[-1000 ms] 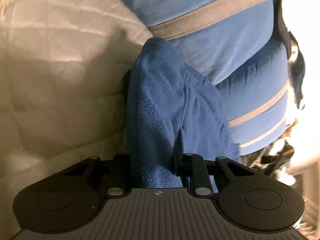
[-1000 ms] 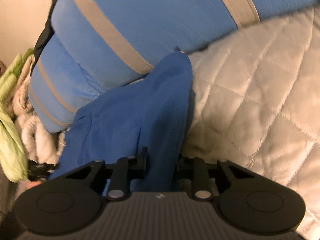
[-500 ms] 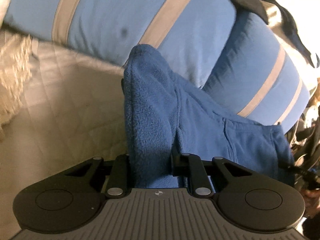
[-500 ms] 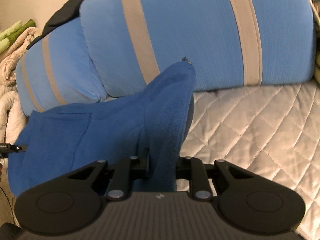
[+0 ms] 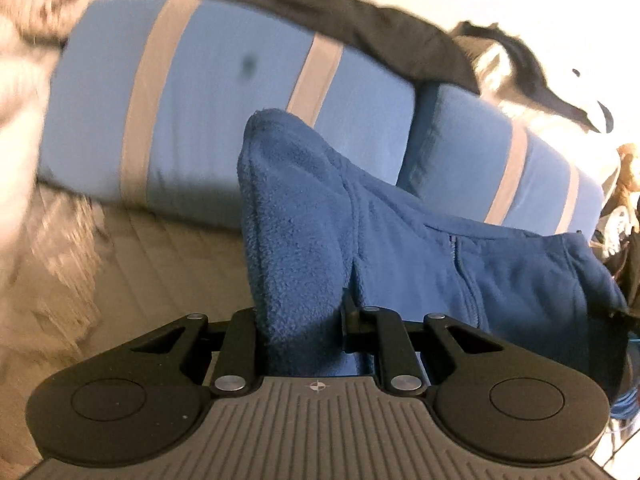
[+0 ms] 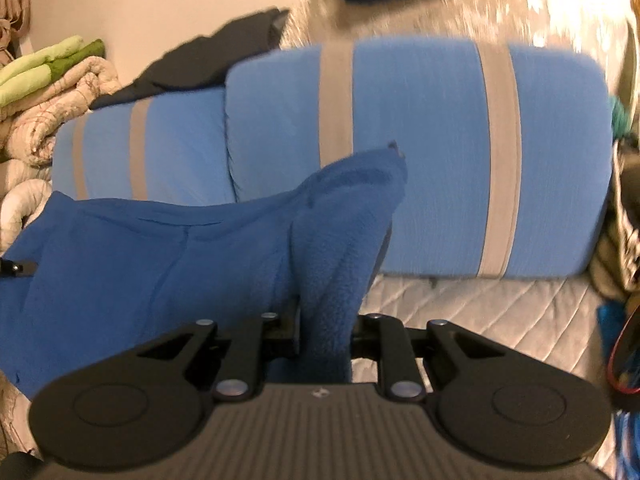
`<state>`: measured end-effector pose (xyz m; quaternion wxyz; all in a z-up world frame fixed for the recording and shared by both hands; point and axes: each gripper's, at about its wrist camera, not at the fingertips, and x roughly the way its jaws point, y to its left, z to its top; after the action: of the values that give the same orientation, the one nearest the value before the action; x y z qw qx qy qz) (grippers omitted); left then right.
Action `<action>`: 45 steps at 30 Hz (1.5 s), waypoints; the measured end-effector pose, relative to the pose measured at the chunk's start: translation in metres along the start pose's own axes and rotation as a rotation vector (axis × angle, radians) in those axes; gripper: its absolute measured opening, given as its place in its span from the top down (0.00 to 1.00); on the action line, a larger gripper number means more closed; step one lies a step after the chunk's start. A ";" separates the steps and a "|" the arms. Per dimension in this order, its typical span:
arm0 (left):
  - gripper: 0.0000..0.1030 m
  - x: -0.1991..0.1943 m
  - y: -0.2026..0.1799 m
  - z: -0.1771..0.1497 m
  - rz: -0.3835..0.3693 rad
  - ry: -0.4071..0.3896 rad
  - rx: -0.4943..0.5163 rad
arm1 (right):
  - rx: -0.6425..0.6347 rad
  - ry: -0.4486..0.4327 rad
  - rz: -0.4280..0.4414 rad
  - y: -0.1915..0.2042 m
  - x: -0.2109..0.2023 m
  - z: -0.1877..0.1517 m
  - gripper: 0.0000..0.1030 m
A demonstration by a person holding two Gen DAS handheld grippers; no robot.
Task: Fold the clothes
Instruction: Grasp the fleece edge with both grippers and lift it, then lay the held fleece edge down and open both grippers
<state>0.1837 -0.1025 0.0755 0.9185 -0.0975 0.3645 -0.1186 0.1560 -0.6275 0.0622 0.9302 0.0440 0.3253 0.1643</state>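
Holding the blue fleece (image 5: 320, 248) stretched between them, left tool (image 5: 300, 320) and right tool (image 6: 325, 320) are each clamped on a bunched corner, the garment hanging above the quilted bed (image 6: 480, 312). Keep tension even, then lower it flat toward 12 o'clock, short of the striped pillows (image 6: 420, 152).

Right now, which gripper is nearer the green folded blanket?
Left. The left gripper holds the fleece end nearest the green blanket; the right gripper holds the opposite end.
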 end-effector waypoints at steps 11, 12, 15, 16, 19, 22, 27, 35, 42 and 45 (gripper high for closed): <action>0.81 -0.048 -0.008 0.013 0.055 -0.081 0.057 | -0.062 -0.069 -0.017 0.040 -0.038 0.021 0.81; 0.81 -0.049 -0.006 0.013 0.059 -0.080 0.058 | -0.064 -0.070 -0.014 0.042 -0.038 0.021 0.81; 0.81 -0.052 -0.001 0.012 0.074 -0.079 0.058 | -0.071 -0.066 -0.008 0.050 -0.035 0.019 0.81; 0.81 -0.052 0.002 0.012 0.080 -0.078 0.058 | -0.074 -0.063 -0.006 0.052 -0.033 0.019 0.81; 0.81 -0.050 0.010 0.011 0.098 -0.068 0.060 | -0.089 -0.054 0.001 0.060 -0.027 0.016 0.81; 0.81 -0.048 0.021 0.010 0.117 -0.053 0.058 | -0.098 -0.044 0.010 0.068 -0.020 0.013 0.81; 0.81 -0.045 0.042 0.010 0.151 -0.046 0.048 | -0.102 -0.024 0.039 0.085 -0.003 0.008 0.81; 0.81 -0.055 0.078 0.018 0.222 -0.052 0.044 | -0.095 -0.008 0.087 0.119 0.027 0.005 0.81; 0.80 -0.068 0.106 0.024 0.300 -0.047 0.071 | -0.104 -0.004 0.133 0.158 0.050 0.011 0.81; 0.80 -0.071 0.118 0.026 0.333 -0.041 0.094 | -0.112 0.002 0.161 0.173 0.058 0.011 0.81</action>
<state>0.1691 0.0329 0.1085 0.9362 0.0049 0.3508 0.0206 0.1571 -0.4449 0.0694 0.9147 0.0177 0.3118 0.2567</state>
